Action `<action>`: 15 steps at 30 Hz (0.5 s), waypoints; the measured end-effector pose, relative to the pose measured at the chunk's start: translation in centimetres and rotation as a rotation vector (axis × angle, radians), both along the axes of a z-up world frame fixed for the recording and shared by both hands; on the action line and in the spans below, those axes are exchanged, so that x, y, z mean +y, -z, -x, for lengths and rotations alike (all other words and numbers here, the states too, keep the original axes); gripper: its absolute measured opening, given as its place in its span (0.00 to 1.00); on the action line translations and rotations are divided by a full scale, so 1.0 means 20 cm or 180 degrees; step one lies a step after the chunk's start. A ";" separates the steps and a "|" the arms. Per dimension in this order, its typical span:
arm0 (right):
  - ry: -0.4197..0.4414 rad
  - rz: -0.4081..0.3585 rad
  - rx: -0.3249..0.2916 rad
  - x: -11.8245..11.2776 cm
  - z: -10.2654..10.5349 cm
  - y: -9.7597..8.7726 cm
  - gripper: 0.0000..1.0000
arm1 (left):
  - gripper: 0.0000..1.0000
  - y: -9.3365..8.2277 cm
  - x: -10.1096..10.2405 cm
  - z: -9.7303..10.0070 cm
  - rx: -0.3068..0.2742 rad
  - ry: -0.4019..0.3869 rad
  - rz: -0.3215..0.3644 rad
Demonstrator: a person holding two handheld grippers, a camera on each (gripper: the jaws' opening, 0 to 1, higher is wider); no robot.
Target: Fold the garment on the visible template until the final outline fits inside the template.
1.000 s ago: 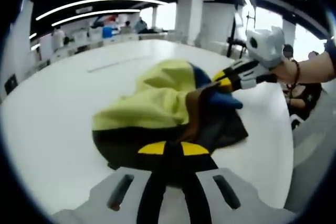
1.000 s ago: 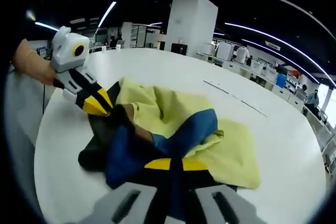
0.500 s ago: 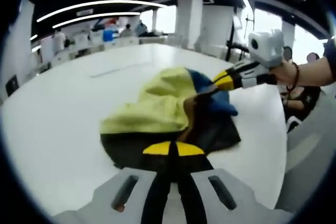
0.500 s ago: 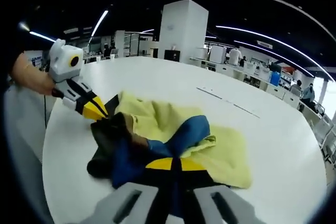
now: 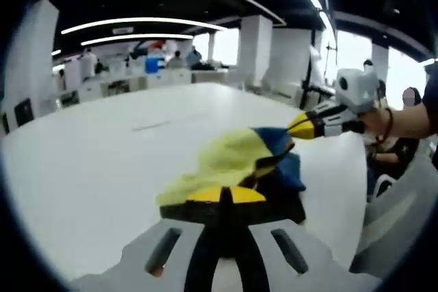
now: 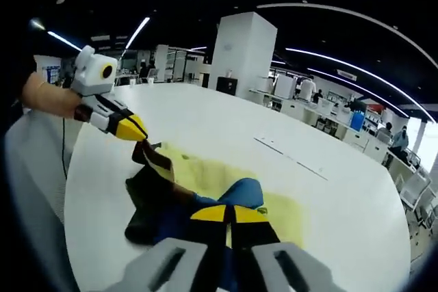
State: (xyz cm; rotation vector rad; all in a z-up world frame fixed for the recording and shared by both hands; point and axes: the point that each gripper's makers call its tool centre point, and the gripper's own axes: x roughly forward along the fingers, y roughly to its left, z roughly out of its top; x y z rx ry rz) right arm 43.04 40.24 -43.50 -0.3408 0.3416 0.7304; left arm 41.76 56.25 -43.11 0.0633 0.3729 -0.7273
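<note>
Both tools clamped on garment (image 5: pixel 233 162), frame centre, lifting it off white bench (image 5: pixel 89 169): left tool (image 5: pixel 226 196), right tool (image 6: pixel 229 213). Advice: raise evenly, spread edges apart, avoid bunching.

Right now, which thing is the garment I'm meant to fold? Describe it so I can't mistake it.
Look at the big round white table. Near its edge lies one crumpled heap of cloth, the garment, pinched at two ends by the yellow-tipped left tongs and right tongs. It is the only soft, multicoloured thing there: pale yellow, blue and black patches.
</note>
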 end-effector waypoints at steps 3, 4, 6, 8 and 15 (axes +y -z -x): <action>0.0001 -0.0006 -0.0103 0.01 -0.03 -0.07 0.00 | 0.00 -0.04 0.01 -0.03 -0.0046 -0.0035 -0.0016; -0.0004 -0.0007 -0.0128 0.01 -0.04 -0.09 0.00 | 0.00 -0.07 0.02 -0.05 -0.0081 -0.0052 -0.0014; 0.0003 -0.0015 -0.0172 0.02 -0.06 -0.13 0.00 | 0.00 -0.11 0.02 -0.08 -0.0125 -0.0087 0.0025; -0.0001 -0.0030 -0.0192 0.02 -0.08 -0.15 0.00 | 0.00 -0.15 0.04 -0.13 -0.0172 -0.0164 0.0056; -0.0003 -0.0012 -0.0269 0.04 -0.19 -0.22 0.00 | 0.00 -0.27 0.08 -0.27 -0.0329 -0.0345 0.0198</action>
